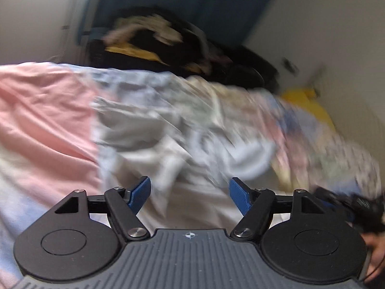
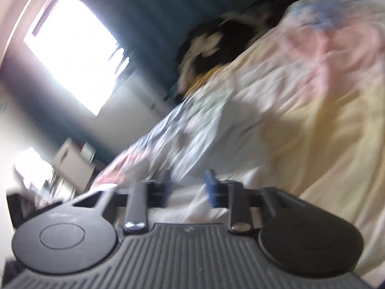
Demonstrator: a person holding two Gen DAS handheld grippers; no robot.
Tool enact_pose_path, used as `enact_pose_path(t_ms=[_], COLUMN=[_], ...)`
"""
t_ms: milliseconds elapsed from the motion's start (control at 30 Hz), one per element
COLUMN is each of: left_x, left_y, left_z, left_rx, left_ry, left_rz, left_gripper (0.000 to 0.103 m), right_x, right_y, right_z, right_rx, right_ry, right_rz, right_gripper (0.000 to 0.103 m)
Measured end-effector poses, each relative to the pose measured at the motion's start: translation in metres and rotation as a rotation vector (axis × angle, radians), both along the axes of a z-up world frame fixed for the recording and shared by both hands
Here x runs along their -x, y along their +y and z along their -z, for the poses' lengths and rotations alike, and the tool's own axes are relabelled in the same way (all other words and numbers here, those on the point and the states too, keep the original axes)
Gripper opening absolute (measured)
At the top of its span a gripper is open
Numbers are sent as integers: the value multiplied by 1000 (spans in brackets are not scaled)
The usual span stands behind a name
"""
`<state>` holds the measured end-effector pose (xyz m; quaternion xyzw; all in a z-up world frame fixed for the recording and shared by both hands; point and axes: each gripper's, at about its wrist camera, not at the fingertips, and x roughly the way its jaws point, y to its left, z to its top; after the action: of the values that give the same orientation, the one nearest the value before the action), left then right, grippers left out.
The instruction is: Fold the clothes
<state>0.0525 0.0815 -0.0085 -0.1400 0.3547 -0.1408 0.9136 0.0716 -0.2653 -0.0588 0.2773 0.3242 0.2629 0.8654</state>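
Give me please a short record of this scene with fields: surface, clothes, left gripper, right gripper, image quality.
surface: bed with pastel sheet, pink, white and yellow patches
clothes: pale crumpled garments on the bed; dark pile behind
left gripper: jaws wide open, nothing held, above the pale garments
right gripper: jaws open, narrower gap, nothing held
image quality: both views motion-blurred; garment types cannot be told

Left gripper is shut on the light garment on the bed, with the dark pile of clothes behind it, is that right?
Not quite. The left gripper is open, holding nothing, per the left wrist view. The light garment lies on the bed, and the dark pile of clothes is behind it.
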Motion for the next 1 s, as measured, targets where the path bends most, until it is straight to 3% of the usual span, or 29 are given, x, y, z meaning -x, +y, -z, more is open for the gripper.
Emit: enact_pose_path(t_ms=[67,133,233,367,500,767,1000], left_x=[7,13,12,-6,-27,-53,-68], left_y=[-22,-43,-64,-70,-59,-28,-3], left_z=[3,10,36,58,62,45,41], left_rx=[-52,-108,-229,-303,-272,-226,-131], left_ry=[7,26,105,143,136,39,32], left_rz=[84,155,184,158,62,-180,-239], left_gripper=[71,56,41,41,41,41,41], right_x=[6,12,17,17,13,-7,-32], right_y=[26,46,56,59,58,38,14], right_z=[4,13,36,48,42,28,20], right_rx=[68,133,204,274,331,310,264], right_ry=[-7,36,130,151,94,-51,-124], right_rz=[-100,-175,-214,-187,-115,68,199], right_gripper=[19,19,19,18,18,19,20])
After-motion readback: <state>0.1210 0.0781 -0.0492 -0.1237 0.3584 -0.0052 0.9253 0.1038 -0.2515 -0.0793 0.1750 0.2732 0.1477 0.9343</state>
